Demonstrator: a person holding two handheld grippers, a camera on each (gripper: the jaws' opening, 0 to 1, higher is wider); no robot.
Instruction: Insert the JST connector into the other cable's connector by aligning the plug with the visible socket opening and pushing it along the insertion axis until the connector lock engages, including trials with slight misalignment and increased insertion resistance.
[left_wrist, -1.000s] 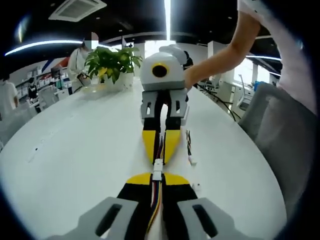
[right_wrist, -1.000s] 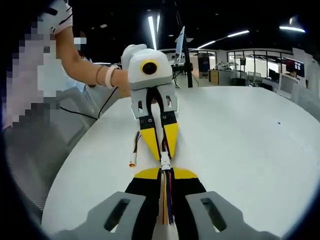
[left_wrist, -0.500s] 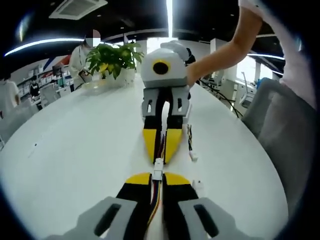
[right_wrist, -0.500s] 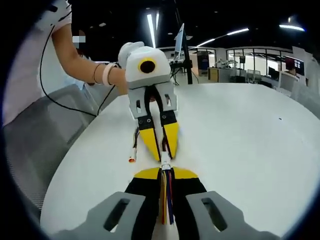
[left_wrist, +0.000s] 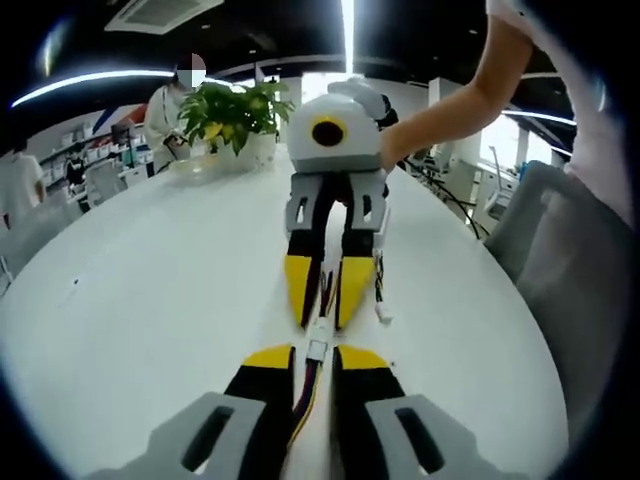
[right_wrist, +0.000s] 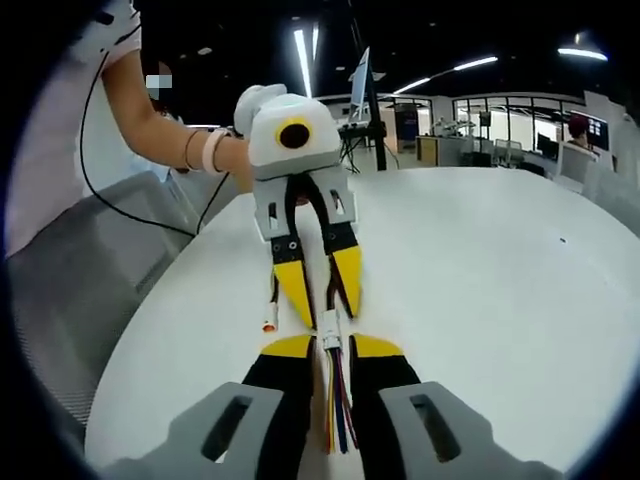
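The two white JST connectors (left_wrist: 316, 349) sit joined end to end, in line between the facing yellow-tipped jaws. Coloured wires run back from them into each gripper. In the left gripper view, my left gripper (left_wrist: 315, 354) rises from the bottom with its jaws parted and the wires loose in the gap. My right gripper (left_wrist: 325, 320) faces it, its jaws also spread apart. The right gripper view has the joined connectors (right_wrist: 331, 329) between my right gripper (right_wrist: 332, 347) and the left gripper (right_wrist: 326, 318), both open.
A spare cable (left_wrist: 379, 288) with a white plug lies on the white table (left_wrist: 150, 280) beside the right gripper; it is the spare cable (right_wrist: 270, 300) in the other view. A potted plant (left_wrist: 235, 112) stands far back. A grey chair (left_wrist: 570, 260) borders the table edge.
Both grippers' jaws have spread apart from the wires they were shut on. The joined connectors stay in place between them.
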